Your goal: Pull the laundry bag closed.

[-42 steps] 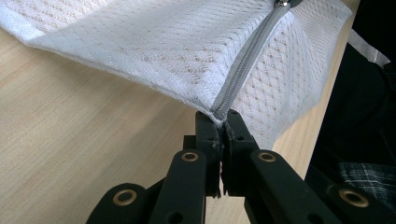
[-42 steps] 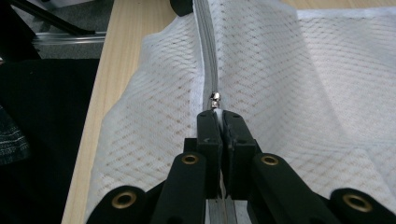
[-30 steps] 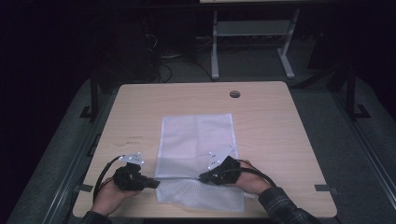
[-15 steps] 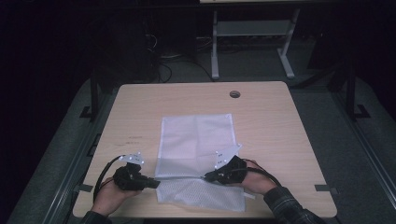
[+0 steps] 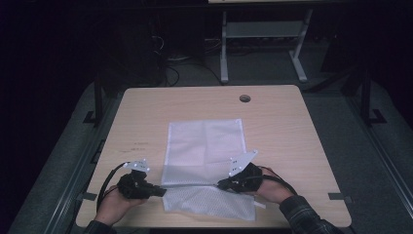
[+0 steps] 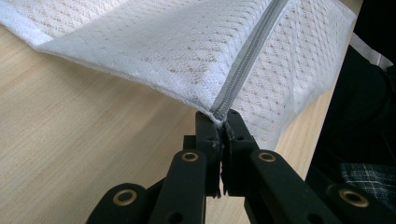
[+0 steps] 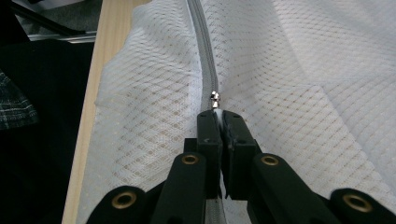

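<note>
A white mesh bag lies flat on the wooden table, its grey zipper running across near the front. My left gripper is shut on the zipper's left end, lifting the mesh a little. Further along the same zipper, my right gripper is shut on the pull tab just behind the small metal slider. The zipper runs away from its jaws, closed ahead of the slider.
The table's front edge lies just under both hands. A round cable hole sits at the back centre of the top. Beyond the table stand a white desk frame and floor cables.
My right gripper has slid a little to the right along the zipper, away from the left gripper. The left gripper has stayed put on the zipper's end.
</note>
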Demonstrator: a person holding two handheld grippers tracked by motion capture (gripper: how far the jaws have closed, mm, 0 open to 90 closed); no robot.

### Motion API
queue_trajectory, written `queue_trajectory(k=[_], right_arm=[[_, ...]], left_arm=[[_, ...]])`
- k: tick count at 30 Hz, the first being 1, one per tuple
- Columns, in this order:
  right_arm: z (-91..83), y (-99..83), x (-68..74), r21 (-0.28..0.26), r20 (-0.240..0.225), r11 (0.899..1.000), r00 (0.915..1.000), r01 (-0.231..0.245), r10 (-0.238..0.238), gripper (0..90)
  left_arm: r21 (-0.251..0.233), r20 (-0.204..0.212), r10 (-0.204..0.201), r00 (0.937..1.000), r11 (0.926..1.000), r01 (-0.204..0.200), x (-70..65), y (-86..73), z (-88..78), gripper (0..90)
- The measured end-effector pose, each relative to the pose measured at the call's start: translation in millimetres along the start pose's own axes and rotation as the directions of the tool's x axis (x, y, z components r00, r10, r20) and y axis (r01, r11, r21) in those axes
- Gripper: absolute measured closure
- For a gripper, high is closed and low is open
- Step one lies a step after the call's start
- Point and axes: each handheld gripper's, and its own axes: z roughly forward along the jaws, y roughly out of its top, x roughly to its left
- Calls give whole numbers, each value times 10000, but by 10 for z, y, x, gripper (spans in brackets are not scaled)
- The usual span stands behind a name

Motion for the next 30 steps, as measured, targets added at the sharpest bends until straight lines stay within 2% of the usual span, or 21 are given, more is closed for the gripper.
queue_trajectory(k=[9,24,30], right_arm=[[-39,-28,4,43,50,10000,10000,-34,34,866],[-142,-99,13,8,147,9999,9998,-156,156,866],[-169,-165,15,71,195,9996,9995,-260,258,867]], left_arm=[[-45,-66,-103,9999,9999,103,10,-14,-20,870],[-50,-77,36,10000,10000,-37,-4,2,-29,870],[-14,-101,-38,9999,10000,38,0,-14,-33,870]])
